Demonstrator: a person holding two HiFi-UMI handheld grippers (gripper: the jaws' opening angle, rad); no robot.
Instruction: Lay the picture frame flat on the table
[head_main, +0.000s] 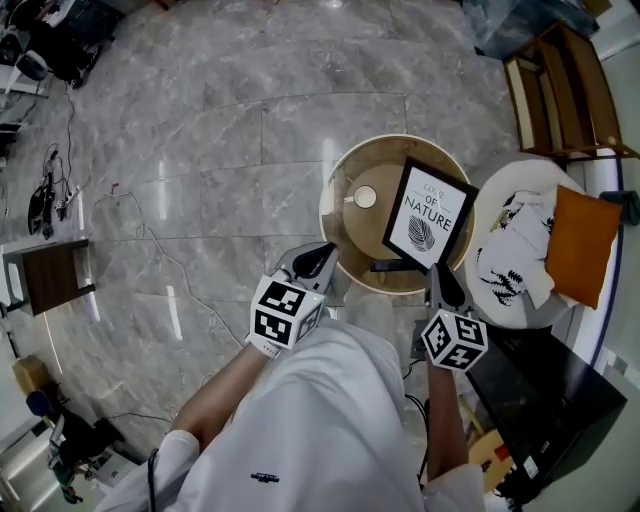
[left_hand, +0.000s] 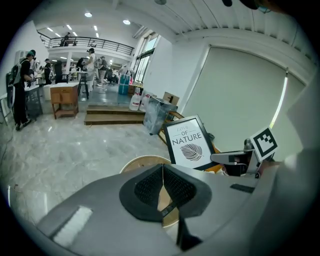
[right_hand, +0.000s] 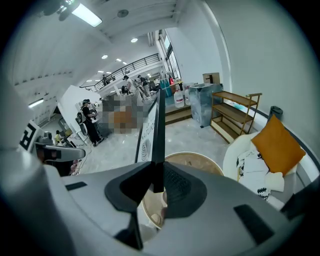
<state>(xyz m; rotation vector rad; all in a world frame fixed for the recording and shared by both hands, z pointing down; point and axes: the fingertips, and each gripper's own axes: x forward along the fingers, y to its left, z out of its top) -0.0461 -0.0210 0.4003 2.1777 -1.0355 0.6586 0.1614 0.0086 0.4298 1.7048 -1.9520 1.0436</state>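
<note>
The black picture frame (head_main: 430, 215), a white print with a leaf and the word NATURE, stands tilted over the right half of the round wooden table (head_main: 335, 200). My right gripper (head_main: 438, 278) is shut on its lower edge. In the right gripper view the picture frame (right_hand: 159, 130) rises edge-on from the right gripper (right_hand: 157, 186). My left gripper (head_main: 322, 258) hovers at the table's near left rim, shut with nothing in it. The left gripper view has the left gripper (left_hand: 163, 187) with its pads together, and the picture frame (left_hand: 187, 142) facing it beyond the table (left_hand: 137, 162).
A small white round object (head_main: 365, 197) sits on the table left of the frame. Close on the right is a white chair (head_main: 490, 215) with patterned cloth and an orange cushion (head_main: 580, 245). A wooden shelf (head_main: 560, 90) stands behind; dark furniture (head_main: 545, 395) lies near right.
</note>
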